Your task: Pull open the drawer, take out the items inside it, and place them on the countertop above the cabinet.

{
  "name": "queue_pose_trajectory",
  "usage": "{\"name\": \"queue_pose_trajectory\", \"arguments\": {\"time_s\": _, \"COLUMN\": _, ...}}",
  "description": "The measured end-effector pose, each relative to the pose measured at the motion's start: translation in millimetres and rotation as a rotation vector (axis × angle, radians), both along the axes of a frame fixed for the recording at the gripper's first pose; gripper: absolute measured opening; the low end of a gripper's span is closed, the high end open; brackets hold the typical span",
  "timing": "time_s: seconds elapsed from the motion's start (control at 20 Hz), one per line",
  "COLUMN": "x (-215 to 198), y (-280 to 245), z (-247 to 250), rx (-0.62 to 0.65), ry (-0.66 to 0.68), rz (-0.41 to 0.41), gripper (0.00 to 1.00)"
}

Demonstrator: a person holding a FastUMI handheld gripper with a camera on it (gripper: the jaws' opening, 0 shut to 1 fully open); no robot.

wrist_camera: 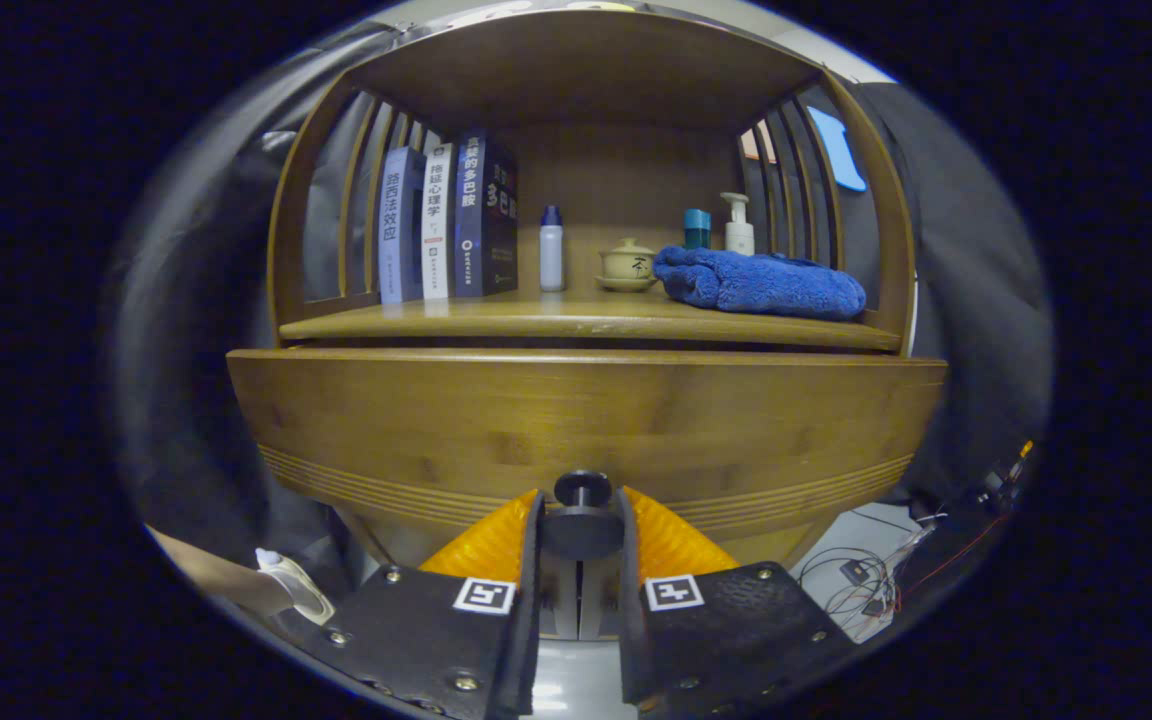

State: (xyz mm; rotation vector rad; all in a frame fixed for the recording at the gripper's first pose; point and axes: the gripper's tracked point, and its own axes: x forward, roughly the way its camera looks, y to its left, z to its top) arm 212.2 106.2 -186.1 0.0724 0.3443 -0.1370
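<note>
- Gripper [582,535]: I read its two fingers as drawn in narrow on the dark round knob [582,518] of the drawer, one finger pressing on each side of it.
- Knob sits low and central on the drawer front [586,425], which is a wide wooden panel with fine grooved lines along its lower part. I cannot tell from this angle how far the drawer is out, and its inside is hidden from me.
- Countertop [576,318] runs just above the drawer front, under a wooden hood with slatted sides.
- On the countertop, left part: three books [446,220] standing upright, side by side.
- Just right of the books: a small white bottle [551,248] with a dark cap, upright.
- Right of that: a pale lidded cup [627,264] on a saucer.
- Right part: a folded blue towel [761,283] lying flat; behind it a teal-capped container [697,228] and a white pump bottle [738,224].
- Floor beyond the cabinet's right side: loose cables [866,585].
</note>
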Motion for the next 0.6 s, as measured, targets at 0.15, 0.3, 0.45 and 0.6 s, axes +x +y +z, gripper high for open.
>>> {"name": "queue_pose_trajectory", "arguments": {"time_s": 0.15, "x": -25, "y": 3, "z": 0, "rx": 0.024, "ry": 0.025, "rz": -0.003, "gripper": 0.33}}
{"name": "queue_pose_trajectory", "arguments": {"time_s": 0.3, "x": -45, "y": 9, "z": 2, "rx": 0.021, "ry": 0.052, "rz": 0.017, "gripper": 0.33}}
{"name": "queue_pose_trajectory", "arguments": {"time_s": 0.45, "x": -57, "y": 11, "z": 2, "rx": 0.050, "ry": 0.080, "rz": 0.010, "gripper": 0.33}}
{"name": "queue_pose_trajectory", "arguments": {"time_s": 0.6, "x": -68, "y": 14, "z": 3, "rx": 0.049, "ry": 0.077, "rz": -0.012, "gripper": 0.26}}
